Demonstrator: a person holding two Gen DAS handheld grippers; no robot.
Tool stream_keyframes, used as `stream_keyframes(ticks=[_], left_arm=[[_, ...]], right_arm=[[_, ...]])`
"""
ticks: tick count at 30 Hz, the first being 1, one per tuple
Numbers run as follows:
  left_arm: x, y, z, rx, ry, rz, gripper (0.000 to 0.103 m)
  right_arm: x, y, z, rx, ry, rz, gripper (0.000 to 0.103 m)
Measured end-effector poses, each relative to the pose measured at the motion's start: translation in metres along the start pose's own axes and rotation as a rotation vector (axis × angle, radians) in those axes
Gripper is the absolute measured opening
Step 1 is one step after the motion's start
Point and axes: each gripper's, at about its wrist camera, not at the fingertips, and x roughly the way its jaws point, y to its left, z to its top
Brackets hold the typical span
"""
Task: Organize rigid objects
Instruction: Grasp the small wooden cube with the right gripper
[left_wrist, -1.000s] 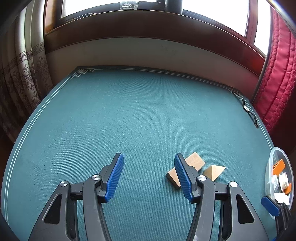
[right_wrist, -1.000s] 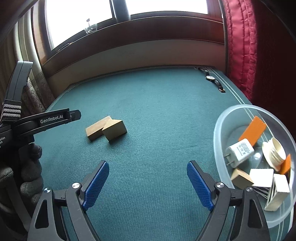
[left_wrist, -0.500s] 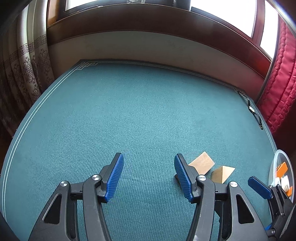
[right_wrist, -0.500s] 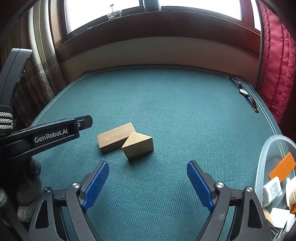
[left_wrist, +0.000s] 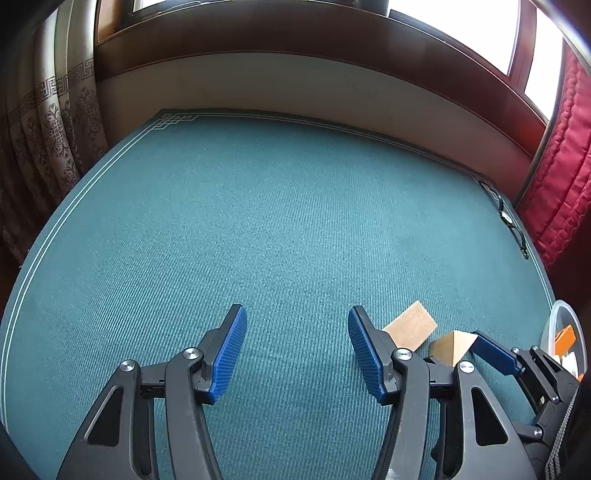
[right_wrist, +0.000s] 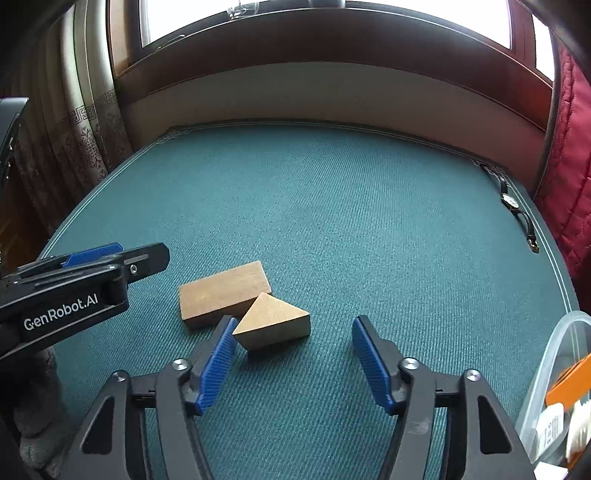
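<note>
A flat rectangular wooden block (right_wrist: 223, 291) and a triangular wooden block (right_wrist: 273, 319) lie touching on the teal table mat (right_wrist: 332, 221). My right gripper (right_wrist: 293, 332) is open and empty, just in front of the triangular block, its left finger close to the block's corner. My left gripper (left_wrist: 295, 325) is open and empty above bare mat, left of the blocks; it also shows in the right wrist view (right_wrist: 110, 258). In the left wrist view the rectangular block (left_wrist: 410, 328) and triangular block (left_wrist: 452, 345) sit right of my right finger, partly hidden.
A clear plastic bowl (right_wrist: 546, 369) at the right edge holds an orange piece (right_wrist: 569, 380), a white charger and other small items. A wristwatch (right_wrist: 511, 201) lies at the far right of the mat. Curtains hang left and right; a wall is behind.
My right gripper has swung left and forward, away from the bowl, until the triangular block sits just ahead between its fingers. My left gripper drifted slightly; both stayed open.
</note>
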Motion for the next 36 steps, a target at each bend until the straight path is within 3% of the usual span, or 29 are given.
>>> stream_keyframes(ticks=[8, 12, 25, 32, 36], left_arm=[[0.004, -0.007, -0.002, 0.024, 0.0, -0.025, 0.058], [0.004, -0.016, -0.005, 0.058, -0.002, -0.046, 0.058], [0.006, -0.042, -0.013, 0.164, -0.028, -0.066, 0.058], [0.005, -0.038, -0.01, 0.144, -0.021, -0.056, 0.059], [0.002, -0.034, -0.009, 0.122, -0.022, -0.054, 0.059]], right_arm=[[-0.008, 0.002, -0.007, -0.006, -0.005, 0.0, 0.038], [-0.015, -0.007, -0.015, 0.031, -0.005, 0.0, 0.034], [-0.022, -0.024, -0.023, 0.105, -0.008, 0.007, 0.034], [-0.021, -0.021, -0.022, 0.149, -0.01, 0.015, 0.049], [-0.019, -0.019, -0.019, 0.192, -0.011, -0.018, 0.05]])
